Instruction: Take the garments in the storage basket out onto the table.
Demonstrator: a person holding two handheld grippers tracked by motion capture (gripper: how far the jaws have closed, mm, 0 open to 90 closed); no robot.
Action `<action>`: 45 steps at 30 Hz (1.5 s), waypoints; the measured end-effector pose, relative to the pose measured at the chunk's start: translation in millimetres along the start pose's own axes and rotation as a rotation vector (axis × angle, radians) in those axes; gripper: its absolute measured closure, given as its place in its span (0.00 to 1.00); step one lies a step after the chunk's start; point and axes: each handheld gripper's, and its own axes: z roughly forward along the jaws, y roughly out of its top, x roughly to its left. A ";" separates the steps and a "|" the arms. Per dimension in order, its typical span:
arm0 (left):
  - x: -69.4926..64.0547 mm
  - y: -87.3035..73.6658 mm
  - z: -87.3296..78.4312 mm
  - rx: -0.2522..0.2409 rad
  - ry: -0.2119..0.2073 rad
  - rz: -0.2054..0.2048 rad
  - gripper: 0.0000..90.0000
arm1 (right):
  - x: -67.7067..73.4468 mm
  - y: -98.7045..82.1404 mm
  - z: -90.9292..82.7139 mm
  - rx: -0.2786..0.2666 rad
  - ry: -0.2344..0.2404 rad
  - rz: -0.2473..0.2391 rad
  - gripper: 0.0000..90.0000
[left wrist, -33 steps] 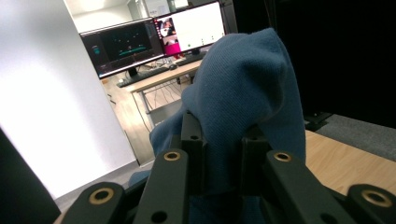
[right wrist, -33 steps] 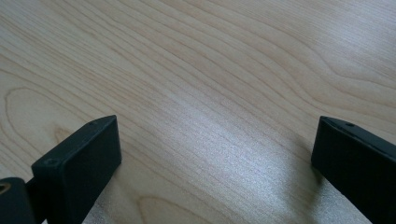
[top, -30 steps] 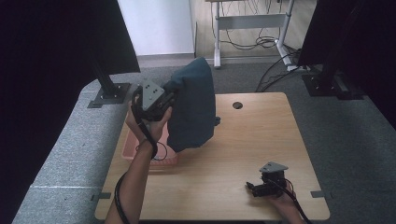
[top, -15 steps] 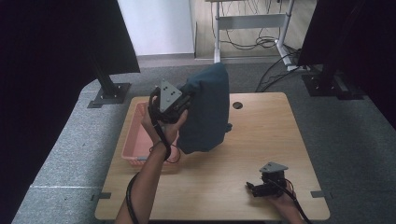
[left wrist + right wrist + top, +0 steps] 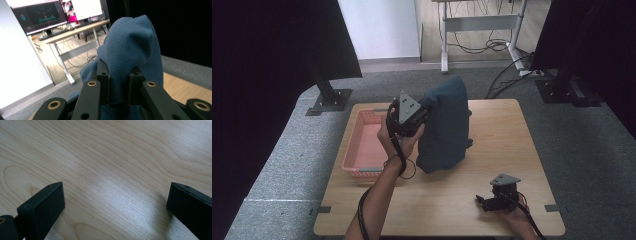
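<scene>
Holding up a blue cloth (image 5: pixel 446 125) with the left gripper (image 5: pixel 408 116), jaws pressed together and pinching a bunch of the cloth near its top, seen up close in the left gripper view (image 5: pixel 130 57). Hanging the cloth above the wooden table (image 5: pixel 492 150), just beside the pink basket (image 5: pixel 354 150), with its bottom edge looking to be touching or almost touching the tabletop. Guessing at the job: taking the cloth out of the basket and putting it on the table, maybe to spread it flat or fold it. Looking partly done: cloth out of the basket, already over the table, basket looking bare inside. Still left to do: setting the cloth down, letting go, and likely smoothing it out. Pointing up and down, the long way of the cloth running from the pinched top to the loose bottom, leaning a little away from the basket at the top. Resting low at the near right part of the table, the right gripper (image 5: pixel 498 196), well apart from the cloth, jaws spread wide with nothing between them, only bare wood under them (image 5: pixel 117 185).
</scene>
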 end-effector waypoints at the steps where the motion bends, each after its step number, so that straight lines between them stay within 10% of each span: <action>1: -0.5 -3.1 2.4 0.011 0.004 0.008 0.85 | -0.1 0.0 0.0 0.000 0.000 -0.001 0.01; 22: 40.3 -47.3 11.7 0.074 0.151 -0.014 0.85 | -0.1 0.0 0.0 -0.001 -0.003 0.003 0.01; 31: 31.0 -58.0 22.2 0.122 0.194 0.091 0.85 | -0.1 0.0 0.2 -0.004 -0.006 0.005 0.01; 45: -3.1 -76.7 42.2 0.197 0.146 0.241 0.85 | -0.1 -0.1 0.2 -0.004 -0.006 0.005 0.01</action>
